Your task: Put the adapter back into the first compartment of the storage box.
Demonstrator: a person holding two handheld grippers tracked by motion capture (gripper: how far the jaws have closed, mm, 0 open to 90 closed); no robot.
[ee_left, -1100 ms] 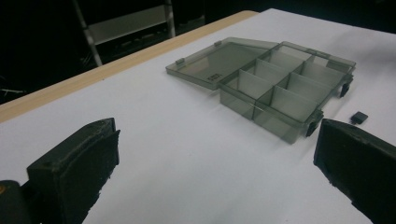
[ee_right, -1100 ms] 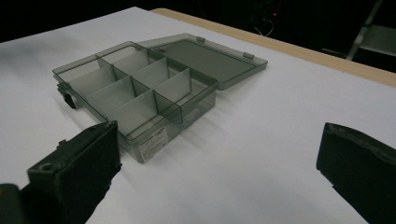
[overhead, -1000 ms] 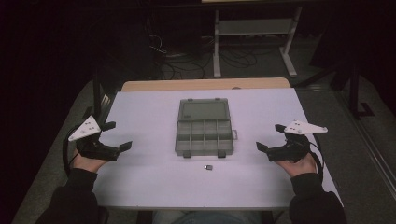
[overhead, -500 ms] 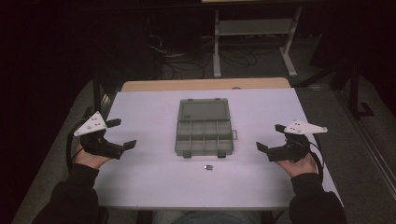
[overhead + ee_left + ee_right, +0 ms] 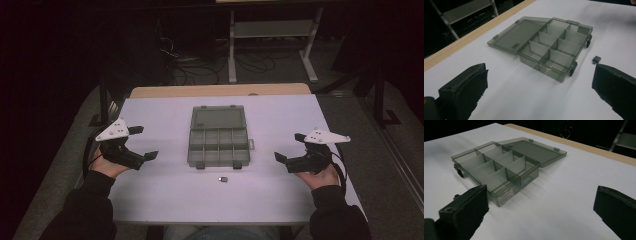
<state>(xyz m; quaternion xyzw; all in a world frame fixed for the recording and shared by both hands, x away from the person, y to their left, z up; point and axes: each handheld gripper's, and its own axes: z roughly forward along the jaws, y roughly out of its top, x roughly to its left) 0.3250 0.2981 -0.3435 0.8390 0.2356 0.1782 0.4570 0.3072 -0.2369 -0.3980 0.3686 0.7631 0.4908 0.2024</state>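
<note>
The smoky translucent plastic compartment box (image 5: 218, 136) lies open mid-bench (image 5: 150, 195), a small dark chip (image 5: 223, 179) just before it; both tools, left (image 5: 145, 142) and right (image 5: 287, 146), gape empty; the chip looks light, stiff, best pinched by its edges.

Dim room; metal shelf frame (image 5: 272, 35) behind table (image 5: 165, 200).

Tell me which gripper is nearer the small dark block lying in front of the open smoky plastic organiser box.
Right, narrowly. The right gripper is open beside the block; the left gripper is farther.
</note>
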